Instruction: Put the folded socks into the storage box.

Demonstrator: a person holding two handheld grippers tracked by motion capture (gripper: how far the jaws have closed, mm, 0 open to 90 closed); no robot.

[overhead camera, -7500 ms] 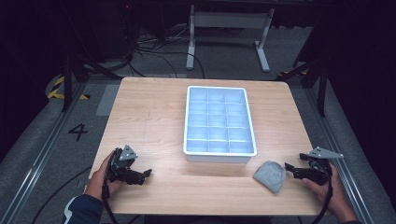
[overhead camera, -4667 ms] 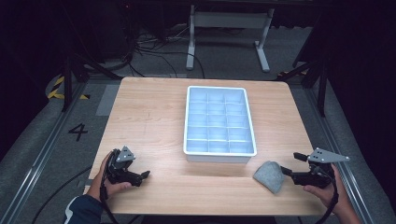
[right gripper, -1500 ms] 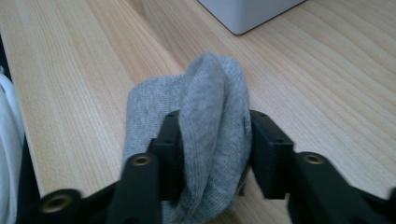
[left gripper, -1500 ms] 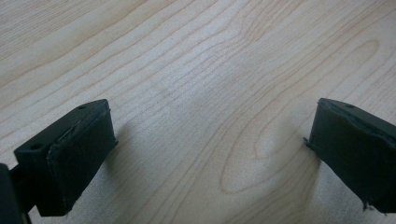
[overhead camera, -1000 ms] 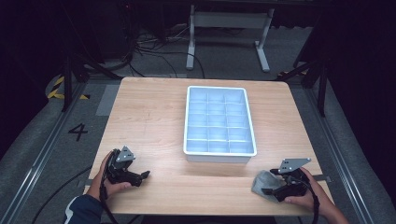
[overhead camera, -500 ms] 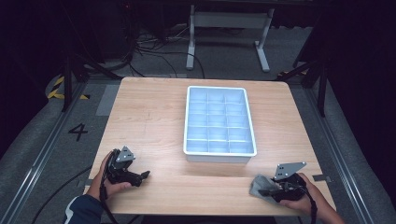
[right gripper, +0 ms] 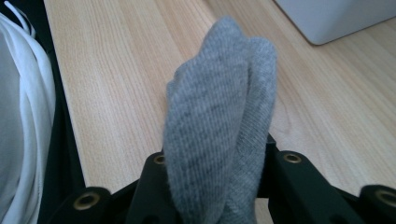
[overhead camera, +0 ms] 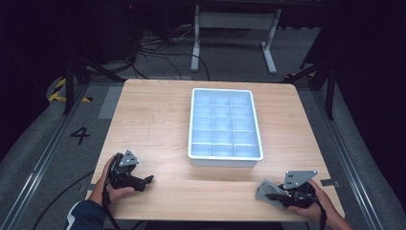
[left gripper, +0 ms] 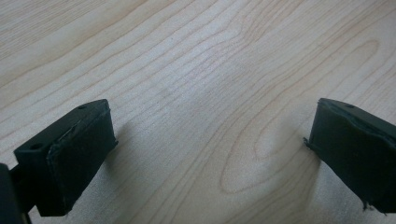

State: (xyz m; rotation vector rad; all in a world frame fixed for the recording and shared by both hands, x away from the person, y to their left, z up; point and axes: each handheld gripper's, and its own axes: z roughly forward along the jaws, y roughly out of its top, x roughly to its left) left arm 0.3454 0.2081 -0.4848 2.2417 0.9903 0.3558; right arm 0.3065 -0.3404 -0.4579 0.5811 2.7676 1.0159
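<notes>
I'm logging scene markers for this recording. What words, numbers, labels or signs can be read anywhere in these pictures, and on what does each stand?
"4": a black numeral on the grey floor to the left of the table, in the high view.
Nothing else readable: the white tray, the grey cloth clamped in the right gripper and the left gripper carry no legible marks. The yellow and black floor tape is striping, not text.

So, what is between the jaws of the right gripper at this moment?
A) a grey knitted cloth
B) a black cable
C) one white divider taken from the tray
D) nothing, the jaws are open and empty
A: in the right gripper view the grey knitted cloth stands pinched between the black jaws of the right gripper, above the wooden table.
</notes>
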